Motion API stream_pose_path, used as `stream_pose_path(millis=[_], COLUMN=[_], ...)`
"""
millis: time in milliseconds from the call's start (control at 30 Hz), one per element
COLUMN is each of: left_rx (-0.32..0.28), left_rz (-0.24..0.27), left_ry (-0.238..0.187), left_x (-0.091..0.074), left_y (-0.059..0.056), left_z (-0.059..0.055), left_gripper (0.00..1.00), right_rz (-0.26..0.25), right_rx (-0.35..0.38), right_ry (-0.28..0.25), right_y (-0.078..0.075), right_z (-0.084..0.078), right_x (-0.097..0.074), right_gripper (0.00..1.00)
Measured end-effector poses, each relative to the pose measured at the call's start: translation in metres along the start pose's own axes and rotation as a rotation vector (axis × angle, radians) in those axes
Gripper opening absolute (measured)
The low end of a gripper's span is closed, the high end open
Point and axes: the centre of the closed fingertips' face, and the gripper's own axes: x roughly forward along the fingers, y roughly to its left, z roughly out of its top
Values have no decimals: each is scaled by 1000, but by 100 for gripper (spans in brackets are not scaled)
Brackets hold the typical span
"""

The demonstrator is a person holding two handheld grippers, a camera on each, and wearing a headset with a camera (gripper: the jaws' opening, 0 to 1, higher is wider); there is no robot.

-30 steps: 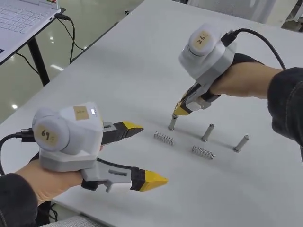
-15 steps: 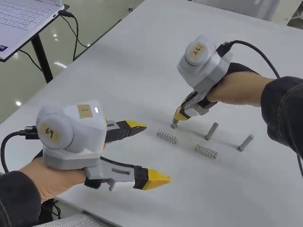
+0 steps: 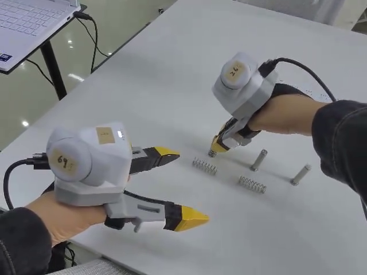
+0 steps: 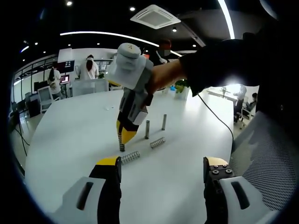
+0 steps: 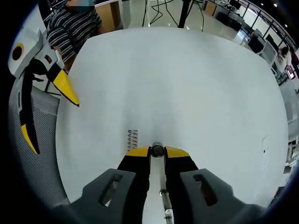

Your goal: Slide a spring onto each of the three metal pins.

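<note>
My right gripper points down at the leftmost metal pin, its yellow tips shut on a spring that sits over that pin; the pin's round top shows between the tips. Two more upright pins stand bare to the right. Two loose springs lie on the white table in front of the pins. My left gripper hovers open at the near left, nothing between its fingers; in its own view the left gripper faces the pins.
A laptop sits on a stand at the far left, with cables hanging off it. A mesh chair stands by the table's near edge. People and desks show in the room behind.
The right gripper has sunk lower along the leftmost pin, so less of the pin shows under its tips. The left gripper has stayed open and nearly still.
</note>
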Motion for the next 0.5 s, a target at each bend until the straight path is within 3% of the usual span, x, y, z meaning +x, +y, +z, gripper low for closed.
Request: stream_pose_path(millis=[400,500], left_rx=[-3,-4], left_rz=[4,4], left_ry=[-3,-4], left_x=[-2,-2], left_y=[-1,-1], left_z=[-2,-2], left_gripper=[70,70], right_rz=[8,10], right_rx=[10,4], right_ry=[-2,-9], right_y=[0,2], right_z=[-3,-4], right_x=[3,5], right_gripper=[13,17])
